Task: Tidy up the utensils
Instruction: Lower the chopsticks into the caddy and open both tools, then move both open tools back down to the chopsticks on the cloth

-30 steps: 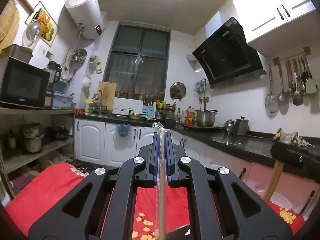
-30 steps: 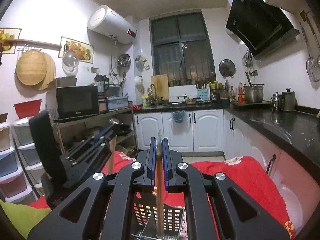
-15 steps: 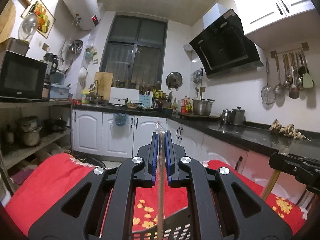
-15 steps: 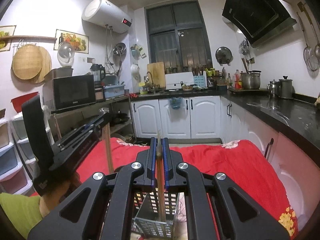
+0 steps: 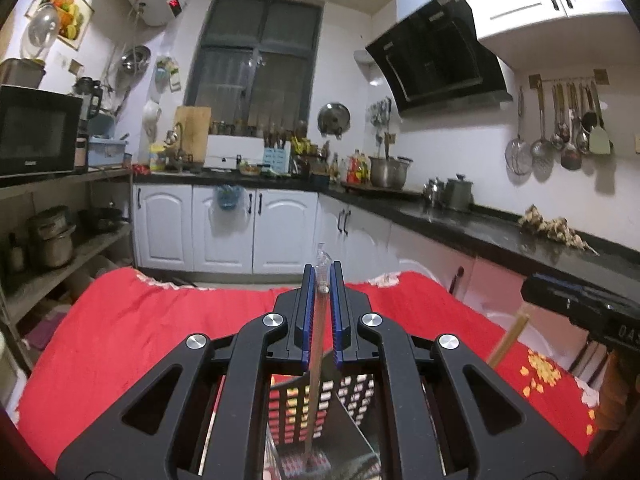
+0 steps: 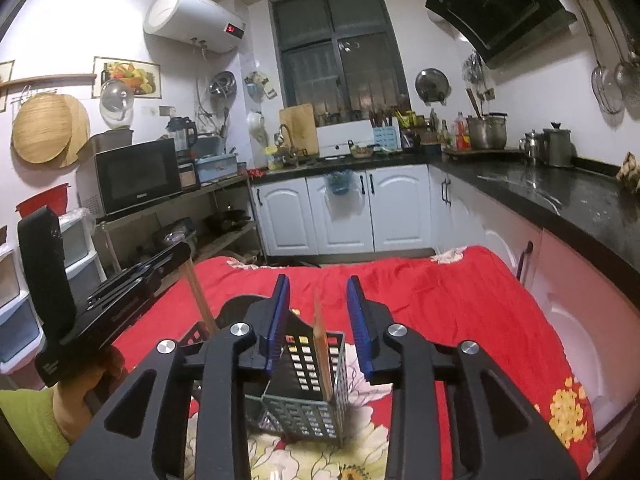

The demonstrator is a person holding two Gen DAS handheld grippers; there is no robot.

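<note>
We hold the left tongs (image 5: 320, 308) pinched on a thin clear-handled utensil (image 5: 316, 360); its shaft runs down toward 6 o'clock into the black perforated basket (image 5: 352, 392) below. The right tongs (image 6: 318, 320) stand wide apart and grip nothing; a wooden-handled utensil (image 6: 322, 354) stands free between them, its lower end already inside the basket (image 6: 304, 416).

The basket sits on a tabletop under a red flowered cloth (image 6: 460, 304). In the right wrist view the left tongs appear at 9 o'clock.

Judgement: to finish the left drop well, lower the tip until it rests on the basket floor, then part the tongs slowly, so the utensil leans on the wall. Lift the right tongs straight up, clear of the wooden handle.

Far, at 11 o'clock: the microwave (image 6: 138, 178) badge is too small to read. The water heater (image 6: 192, 20) shows red digits, unreadable.
</note>
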